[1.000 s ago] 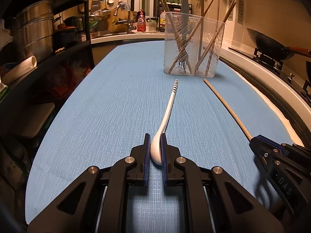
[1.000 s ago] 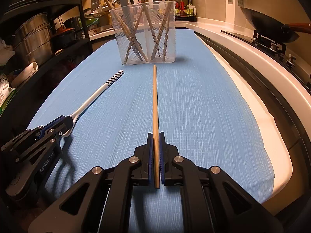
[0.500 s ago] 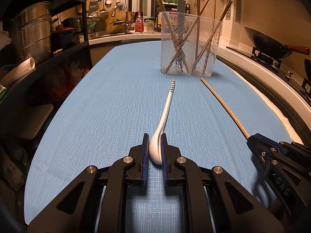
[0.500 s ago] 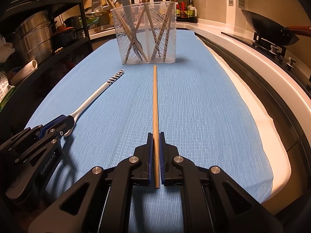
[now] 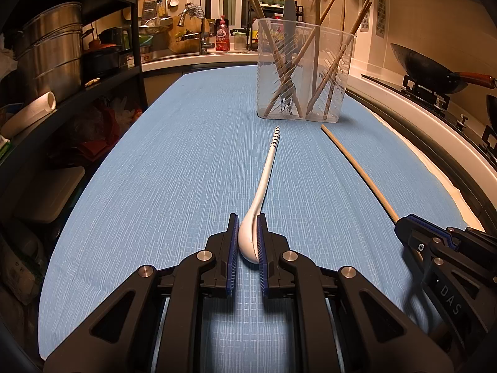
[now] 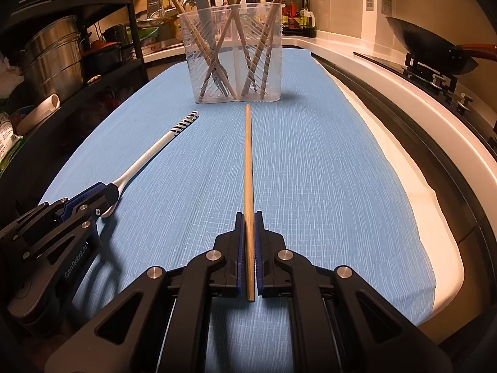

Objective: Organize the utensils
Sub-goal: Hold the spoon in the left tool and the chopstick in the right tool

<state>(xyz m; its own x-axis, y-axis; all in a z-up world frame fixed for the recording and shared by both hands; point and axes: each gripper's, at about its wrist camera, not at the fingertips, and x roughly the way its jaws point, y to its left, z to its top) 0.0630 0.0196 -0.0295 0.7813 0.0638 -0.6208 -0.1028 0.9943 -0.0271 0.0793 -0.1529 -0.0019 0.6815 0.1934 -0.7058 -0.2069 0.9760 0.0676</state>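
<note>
My left gripper (image 5: 248, 219) is shut on the bowl of a white spoon (image 5: 264, 183) whose striped handle points toward a clear plastic utensil holder (image 5: 303, 71). The spoon (image 6: 155, 152) and left gripper (image 6: 105, 192) also show in the right wrist view. My right gripper (image 6: 248, 217) is shut on a wooden chopstick (image 6: 248, 161) that points at the holder (image 6: 231, 56). The chopstick (image 5: 357, 168) and right gripper (image 5: 403, 222) show at right in the left wrist view. The holder stands upright with several chopsticks and forks inside.
A blue cloth (image 5: 174, 161) covers the table. A black shelf with steel pots (image 5: 49, 59) stands at left. A wok (image 5: 425, 68) sits on the stove at right. A sink counter with bottles (image 5: 222, 35) lies behind the holder.
Both grippers have moved slightly toward the holder with the spoon and the chopstick still in them; the holder looks a little nearer and larger.
</note>
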